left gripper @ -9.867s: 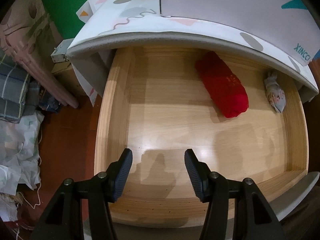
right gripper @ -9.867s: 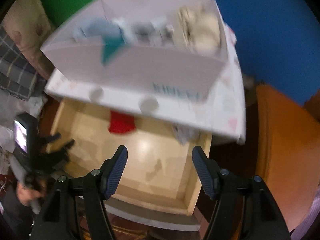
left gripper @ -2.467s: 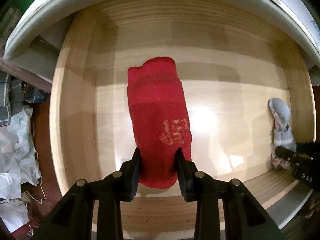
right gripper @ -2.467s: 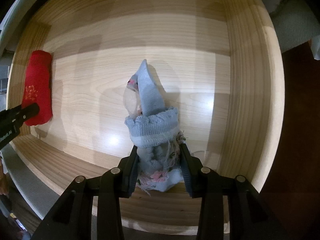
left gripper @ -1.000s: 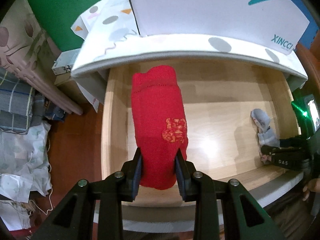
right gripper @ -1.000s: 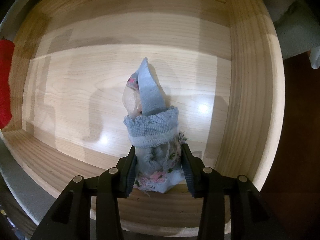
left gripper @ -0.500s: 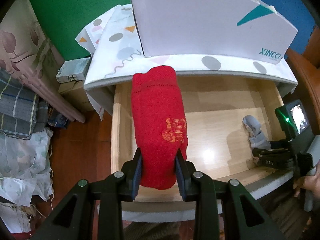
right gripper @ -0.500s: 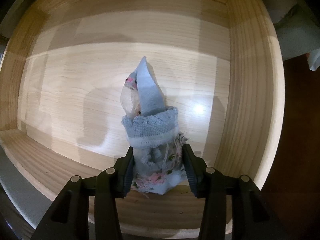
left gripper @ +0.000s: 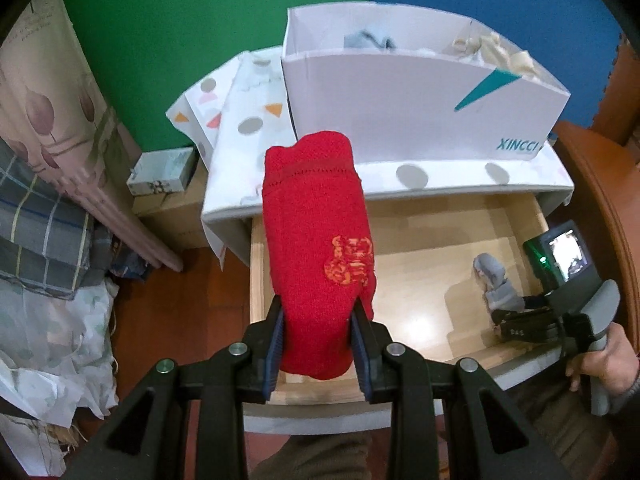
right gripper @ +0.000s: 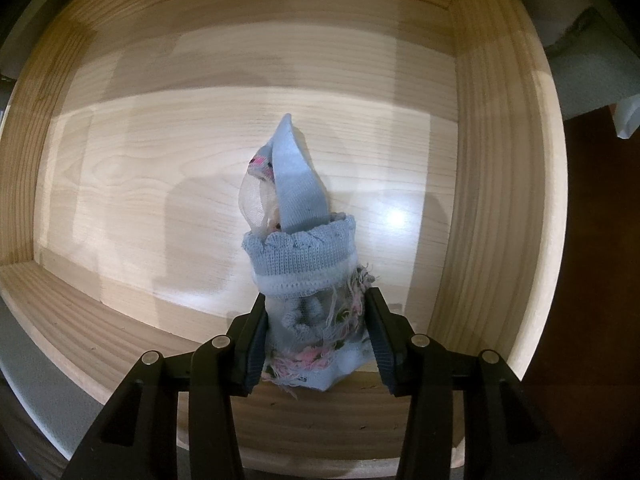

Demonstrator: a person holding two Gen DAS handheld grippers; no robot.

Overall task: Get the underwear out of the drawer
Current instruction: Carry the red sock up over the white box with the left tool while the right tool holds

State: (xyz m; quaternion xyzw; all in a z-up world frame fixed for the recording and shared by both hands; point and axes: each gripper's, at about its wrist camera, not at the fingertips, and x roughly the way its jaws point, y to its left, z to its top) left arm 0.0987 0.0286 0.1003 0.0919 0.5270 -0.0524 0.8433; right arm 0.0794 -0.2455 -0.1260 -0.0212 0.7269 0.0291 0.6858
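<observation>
While the left gripper is clamping the red roll above the drawer, the right gripper's fingers are pinching the blue bundle, lying lengthwise ahead, down inside

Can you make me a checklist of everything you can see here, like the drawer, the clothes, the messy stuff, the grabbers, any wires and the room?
Surface: open wooden drawer, bare floor apart from the blue roll.
Job's things: red roll lifted above the drawer; blue roll low in the drawer, near its right side.
Clutter: white box with cloth inside on the cabinet top; small box to the left.
Grippers: left gripper shut on the red roll; right gripper shut on the blue roll.
Cables: nothing seen.
Surroundings: green and blue wall, heaped fabric left.
</observation>
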